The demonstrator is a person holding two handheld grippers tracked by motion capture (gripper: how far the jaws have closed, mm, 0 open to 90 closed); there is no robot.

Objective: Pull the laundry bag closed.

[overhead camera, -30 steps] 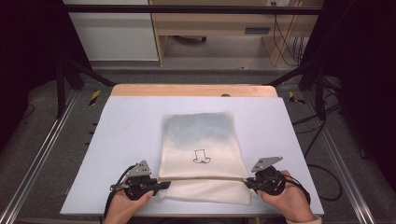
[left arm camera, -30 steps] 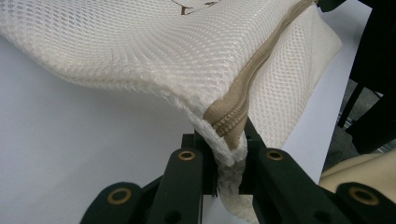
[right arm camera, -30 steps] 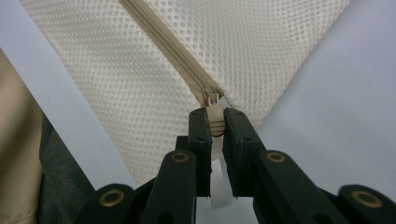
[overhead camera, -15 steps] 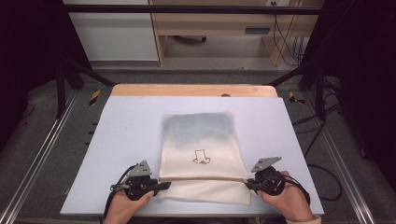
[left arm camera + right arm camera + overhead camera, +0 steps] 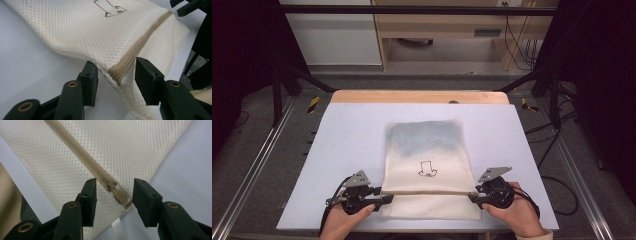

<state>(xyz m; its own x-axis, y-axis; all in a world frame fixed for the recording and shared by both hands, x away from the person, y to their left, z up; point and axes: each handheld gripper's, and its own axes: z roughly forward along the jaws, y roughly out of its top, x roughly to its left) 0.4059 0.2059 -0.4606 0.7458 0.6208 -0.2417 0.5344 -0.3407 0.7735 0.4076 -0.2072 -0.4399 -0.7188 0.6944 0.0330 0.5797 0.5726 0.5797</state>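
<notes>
Two grippers: one at each end of the zipper line of a cream mesh laundry bag (image 5: 426, 170), both at the near edge of the table (image 5: 337, 135).
Bag position: flat on the white table top, centred, its zippered end toward the person; a small outline drawing (image 5: 427, 169) marks the middle, and a bluish item shows faintly through the far half.
Zipper (image 5: 427, 192): a tan strip running straight across the bag from side to side, apparently closed along its full length.
Left gripper (image 5: 387, 199): jaws apart, straddling the bag's corner where the zipper ends (image 5: 117, 75); neither pad appears to press on the cloth.
Right gripper (image 5: 472, 197): jaws apart, on either side of the tan zipper pull (image 5: 121, 197); no contact visible.
Material: soft open-weave mesh, likely very light and limp; expect it to sag, bunch and slide on the smooth table if pulled from one end.
Hold points: the stitched zipper tape at the left corner is probably the firmest anchor; the pull tab is small and stiff and looks easy to pinch.
Caution: the mesh may snag on jaw edges.
</notes>
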